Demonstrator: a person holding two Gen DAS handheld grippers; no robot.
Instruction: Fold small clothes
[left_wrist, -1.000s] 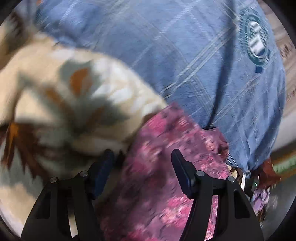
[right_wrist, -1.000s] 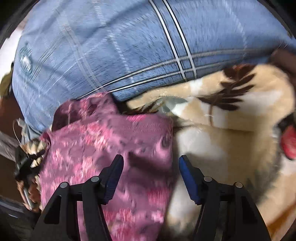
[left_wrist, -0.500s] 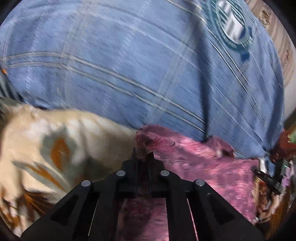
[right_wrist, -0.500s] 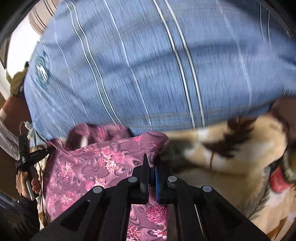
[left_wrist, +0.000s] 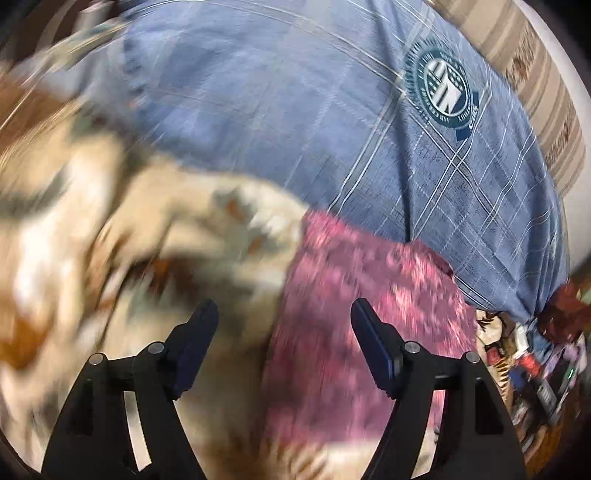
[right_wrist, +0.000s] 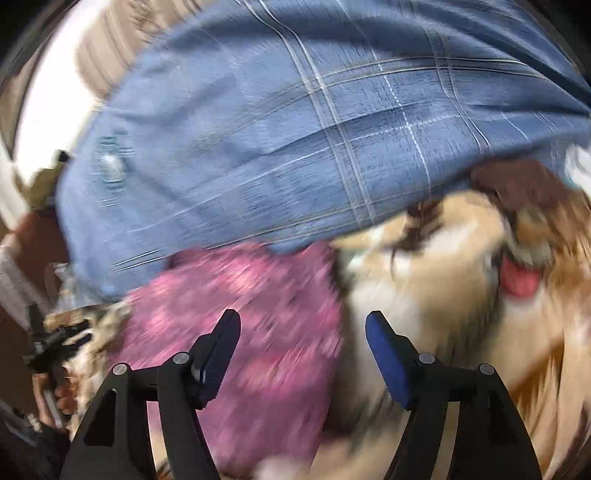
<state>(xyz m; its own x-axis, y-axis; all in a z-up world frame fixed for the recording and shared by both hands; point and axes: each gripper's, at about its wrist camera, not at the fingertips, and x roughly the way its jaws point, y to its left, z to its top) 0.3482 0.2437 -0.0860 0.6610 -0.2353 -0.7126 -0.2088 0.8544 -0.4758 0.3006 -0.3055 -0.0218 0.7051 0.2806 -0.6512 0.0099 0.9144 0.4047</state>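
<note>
A small pink floral cloth (left_wrist: 354, 317) lies on a cream patterned blanket (left_wrist: 147, 236), below a large blue plaid pillow. My left gripper (left_wrist: 284, 325) is open and empty, just above the cloth's left edge. In the right wrist view the same pink cloth (right_wrist: 258, 325) lies under and left of my right gripper (right_wrist: 303, 339), which is open and empty near the cloth's right edge. Both views are blurred by motion.
A large blue plaid pillow (left_wrist: 332, 129) with a round teal badge (left_wrist: 443, 88) fills the back; it also shows in the right wrist view (right_wrist: 314, 147). The cream blanket (right_wrist: 461, 295) spreads to the right. Clutter (left_wrist: 535, 362) sits beyond the bed edge.
Half a second ago both grippers were shut on the far corners of the pink cloth. Both have now opened, let go and pulled back; the cloth lies on the blanket.
</note>
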